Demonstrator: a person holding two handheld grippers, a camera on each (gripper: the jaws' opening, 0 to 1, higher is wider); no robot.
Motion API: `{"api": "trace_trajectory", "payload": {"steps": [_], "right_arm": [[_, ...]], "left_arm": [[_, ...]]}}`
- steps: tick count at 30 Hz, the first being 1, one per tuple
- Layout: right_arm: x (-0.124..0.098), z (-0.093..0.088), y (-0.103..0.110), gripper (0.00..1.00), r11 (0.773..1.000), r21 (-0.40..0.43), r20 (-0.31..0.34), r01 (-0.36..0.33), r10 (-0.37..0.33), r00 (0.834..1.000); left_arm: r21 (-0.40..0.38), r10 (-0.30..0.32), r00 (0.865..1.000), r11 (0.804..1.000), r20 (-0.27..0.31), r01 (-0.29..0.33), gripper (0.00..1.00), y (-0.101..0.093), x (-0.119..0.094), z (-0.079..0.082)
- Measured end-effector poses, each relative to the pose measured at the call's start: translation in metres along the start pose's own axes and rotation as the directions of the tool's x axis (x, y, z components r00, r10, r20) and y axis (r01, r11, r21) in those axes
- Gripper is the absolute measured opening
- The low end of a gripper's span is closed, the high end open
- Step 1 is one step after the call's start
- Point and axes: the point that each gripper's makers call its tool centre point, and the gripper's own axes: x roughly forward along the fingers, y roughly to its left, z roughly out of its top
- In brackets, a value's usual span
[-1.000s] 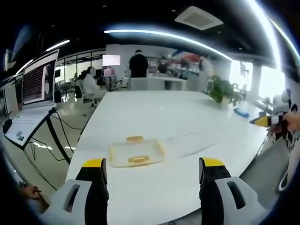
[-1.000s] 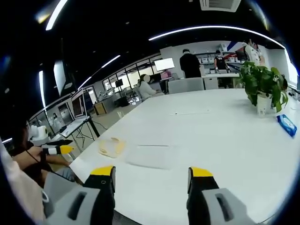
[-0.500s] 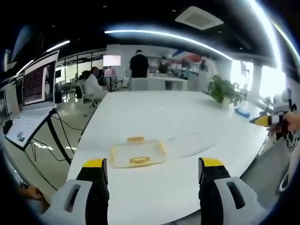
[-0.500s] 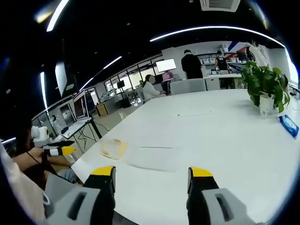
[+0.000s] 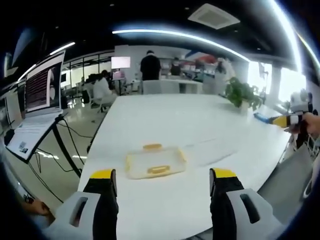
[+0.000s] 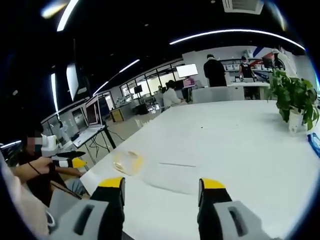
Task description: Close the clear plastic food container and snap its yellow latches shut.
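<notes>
The clear container with a yellow rim and yellow latches lies on the white table, just beyond my left gripper, which is open and empty. A flat clear lid rests on the table to the container's right. My right gripper hovers past the table's right side, held by a hand. In the right gripper view the container sits near the table's left corner with the lid beside it. The right gripper is open and empty, short of the table edge. The left gripper shows at the far left.
A potted plant and a blue packet stand at the table's far right. A screen on a stand with cables is off the table's left side. People are at desks in the back.
Both views have shifted a little with the hands, so the container sits slightly closer in the left gripper view. The container and lid have not moved; both grippers stay open.
</notes>
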Motion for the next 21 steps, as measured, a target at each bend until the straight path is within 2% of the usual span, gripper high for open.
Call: {"api": "trace_trajectory", "payload": {"steps": [8, 21], "right_arm": [[0.025, 0.010, 0.014, 0.57, 1.000, -0.014, 0.004, -0.028, 0.028, 1.000], [0.059, 0.013, 0.032, 0.57, 0.998, -0.041, -0.026, -0.051, 0.050, 0.998]], "left_arm": [[0.001, 0.004, 1.000, 1.000, -0.004, -0.004, 0.73, 0.015, 0.011, 0.002], [-0.032, 0.006, 1.000, 0.999, -0.012, -0.006, 0.69, 0.037, 0.034, 0.003]]}}
